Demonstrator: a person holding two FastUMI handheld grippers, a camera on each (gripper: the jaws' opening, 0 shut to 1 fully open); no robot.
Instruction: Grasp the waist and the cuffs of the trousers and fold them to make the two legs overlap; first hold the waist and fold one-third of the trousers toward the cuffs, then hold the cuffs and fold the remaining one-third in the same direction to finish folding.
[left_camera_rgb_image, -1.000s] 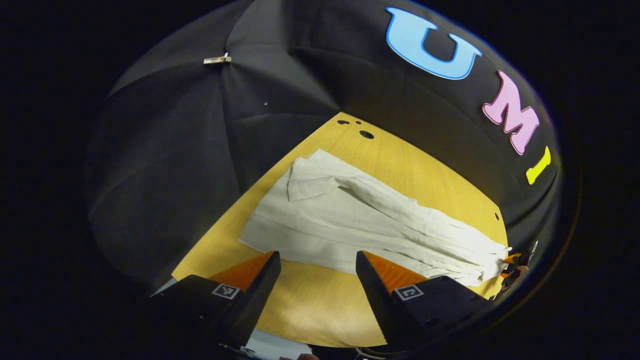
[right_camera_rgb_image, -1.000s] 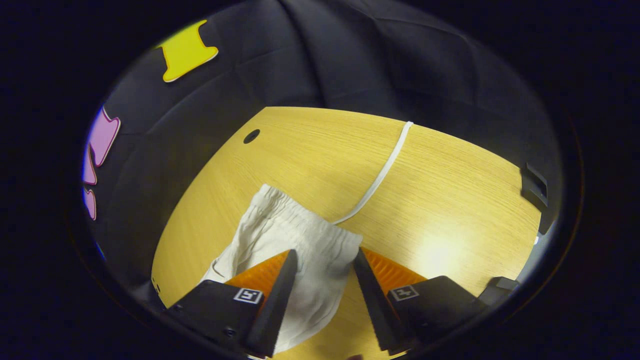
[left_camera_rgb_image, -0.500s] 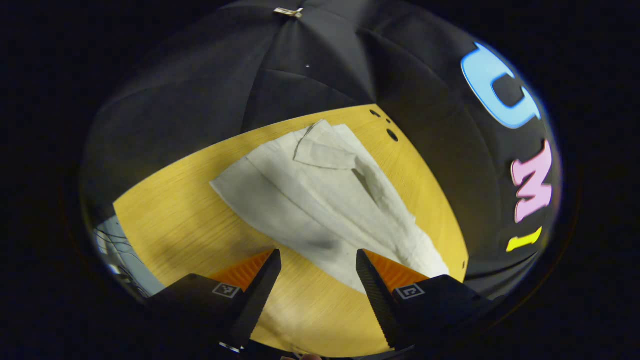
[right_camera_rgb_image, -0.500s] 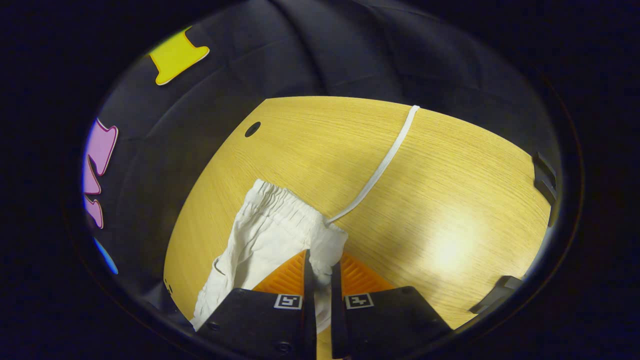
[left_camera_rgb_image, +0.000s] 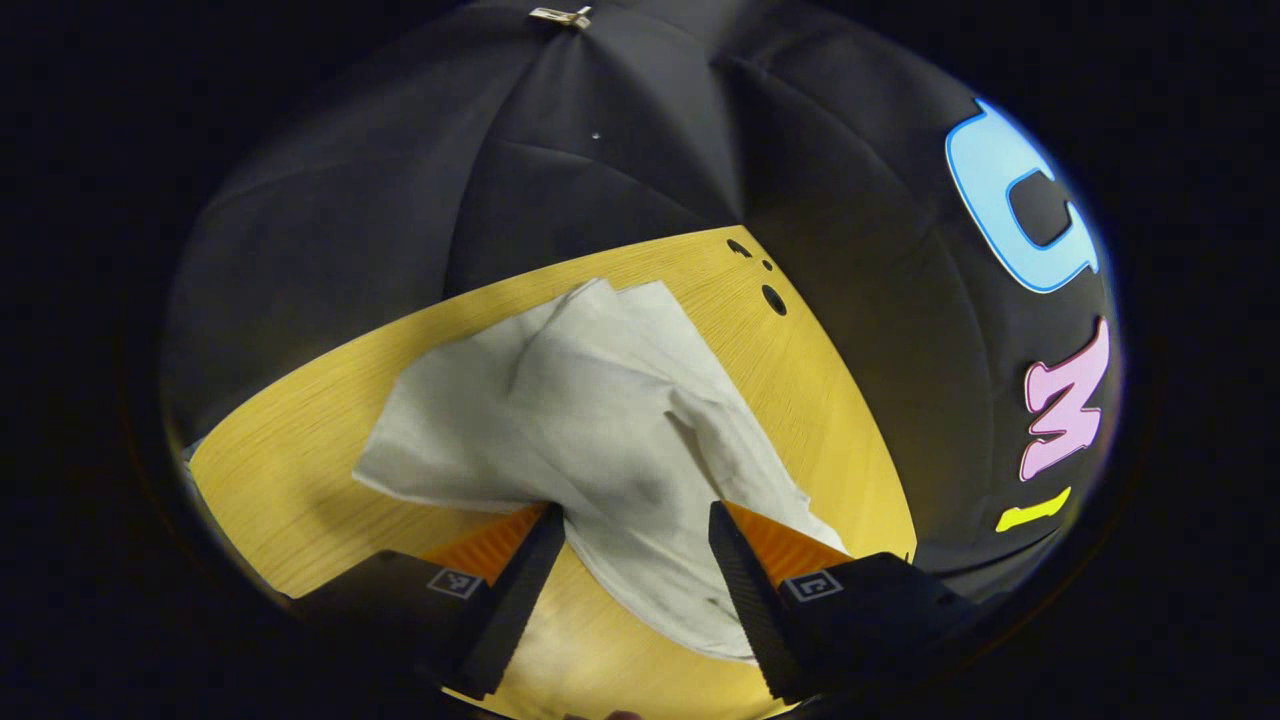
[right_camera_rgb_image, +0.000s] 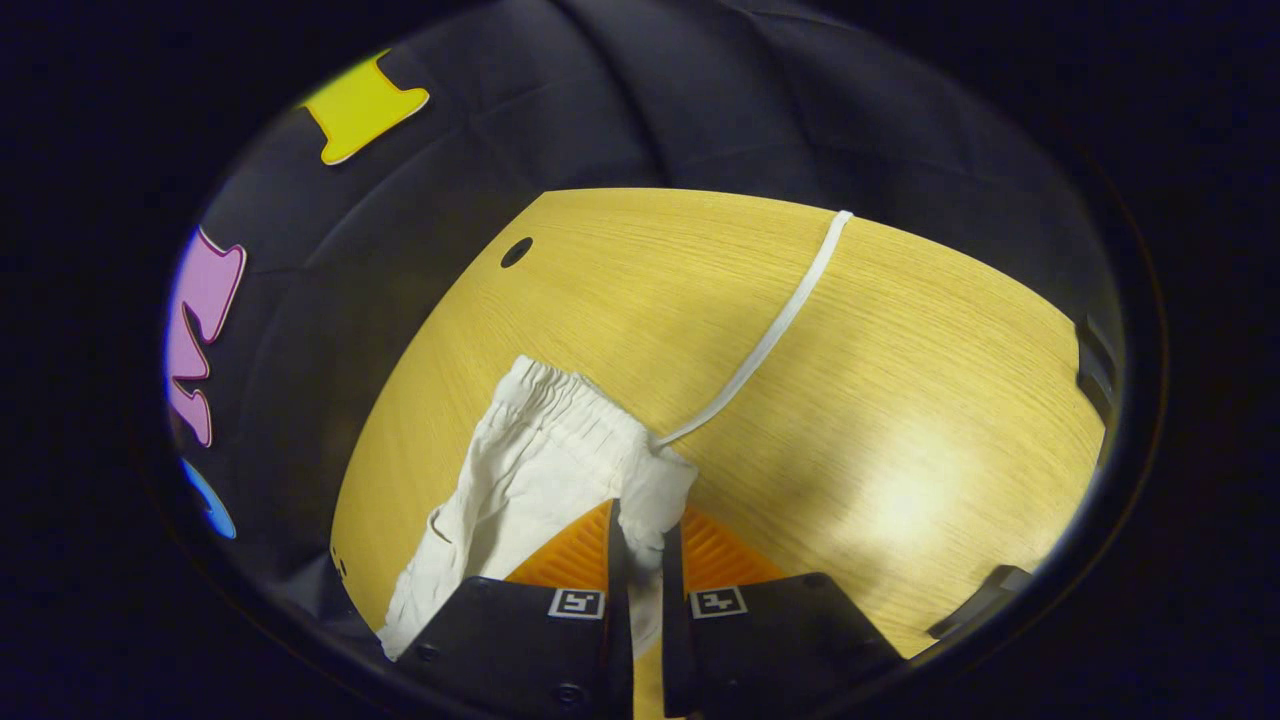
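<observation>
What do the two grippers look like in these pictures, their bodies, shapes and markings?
Both look alike. The left gripper has two wedge-shaped fingers that taper forward, with ribbed inner faces, on dark blocky bodies. Each body carries a small square black-and-white marker. The right gripper has the same dark bodies, the same kind of square markers, and ribbed faces beside its fingers. No cables or sleeves are visible.

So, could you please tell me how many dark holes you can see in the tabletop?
4. In the left gripper view, one large hole and two small ones near the far corner; in the right gripper view, one hole by the wall. Fabric may hide more.
</observation>
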